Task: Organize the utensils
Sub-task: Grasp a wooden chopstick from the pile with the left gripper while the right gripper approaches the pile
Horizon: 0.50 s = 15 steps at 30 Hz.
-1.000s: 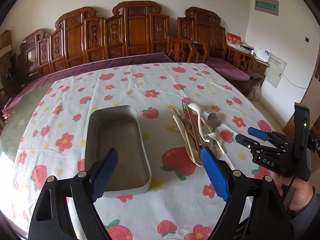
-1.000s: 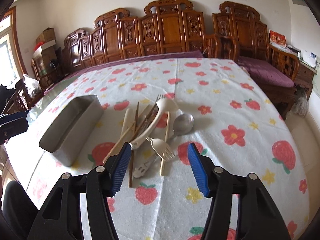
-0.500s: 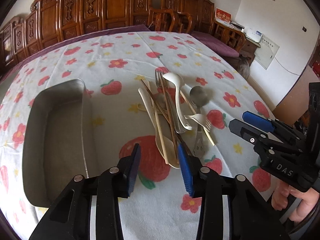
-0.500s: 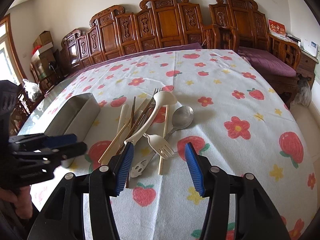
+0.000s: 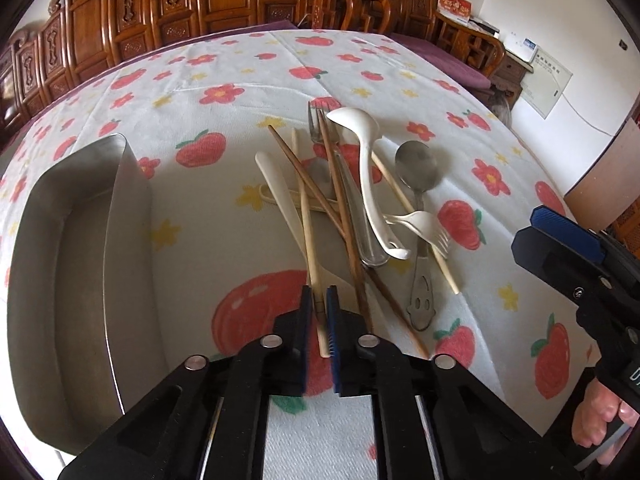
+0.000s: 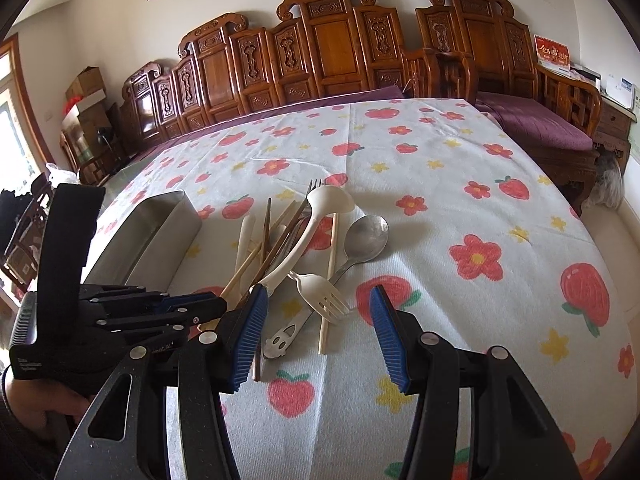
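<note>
my left tool (image 5: pixel 319 312) has just pinched shut on a pale chopstick (image 5: pixel 307 216). right tool (image 6: pixel 318 322) waits half-wide, empty. next, i judge: the metal tray (image 5: pixel 120 184).

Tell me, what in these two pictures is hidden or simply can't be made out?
- Left wrist view: the metal tray runs off the left edge, so its near end is cut off.
- Left wrist view: the pale chopstick disappears between the left gripper pads; its near tip is partly covered.
- Right wrist view: the left gripper tip is masked by the right gripper finger.
- Both views: the lower utensils in the pile are overlapped.
</note>
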Available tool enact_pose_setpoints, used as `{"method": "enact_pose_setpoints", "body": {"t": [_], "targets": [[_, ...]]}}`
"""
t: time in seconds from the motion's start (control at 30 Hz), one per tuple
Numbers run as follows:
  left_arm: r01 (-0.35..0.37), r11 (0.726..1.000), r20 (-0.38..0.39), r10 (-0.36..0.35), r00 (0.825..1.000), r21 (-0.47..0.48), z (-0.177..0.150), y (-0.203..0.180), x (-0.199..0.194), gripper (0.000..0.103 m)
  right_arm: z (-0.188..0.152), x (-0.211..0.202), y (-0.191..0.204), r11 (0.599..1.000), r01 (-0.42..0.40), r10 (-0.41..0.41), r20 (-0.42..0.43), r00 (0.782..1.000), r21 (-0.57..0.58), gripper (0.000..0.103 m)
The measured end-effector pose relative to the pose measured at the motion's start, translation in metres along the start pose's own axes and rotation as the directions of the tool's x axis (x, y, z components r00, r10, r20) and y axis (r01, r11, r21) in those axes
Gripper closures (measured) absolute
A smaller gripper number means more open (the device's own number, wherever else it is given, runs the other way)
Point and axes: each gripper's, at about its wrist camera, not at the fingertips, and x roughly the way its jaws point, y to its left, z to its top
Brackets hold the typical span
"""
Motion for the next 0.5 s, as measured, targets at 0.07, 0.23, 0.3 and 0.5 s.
{"method": "enact_pose_setpoints", "body": {"t": [0.07,0.23,0.3,0.5], "targets": [[0.002,1.000,0.023,-0.002,1.000,-0.003,-0.001,0.001,-0.006,0.098,0.000,0.000,0.001,1.000,0.000,0.000,-0.002,1.000,0.001,0.047],[-0.006,1.000,0.084,0.004,0.996,0.019,-0.005,0.002,-0.028,0.099,0.001,0.003,0.005,1.000,-0.006,0.006,-0.008,1.000,-0.009,0.047],[-0.003,1.000,0.107,0.000,0.994,0.030,-0.007,0.003,-0.037,0.099,0.000,0.005,0.008,1.000,-0.007,0.006,-0.015,1.000,-0.019,0.047],[-0.016,0.999,0.195,0.006,0.981,0.049,-0.014,0.009,-0.068,0.099,0.003,0.018,0.016,0.999,-0.025,0.024,-0.036,0.999,-0.038,0.053]]}}
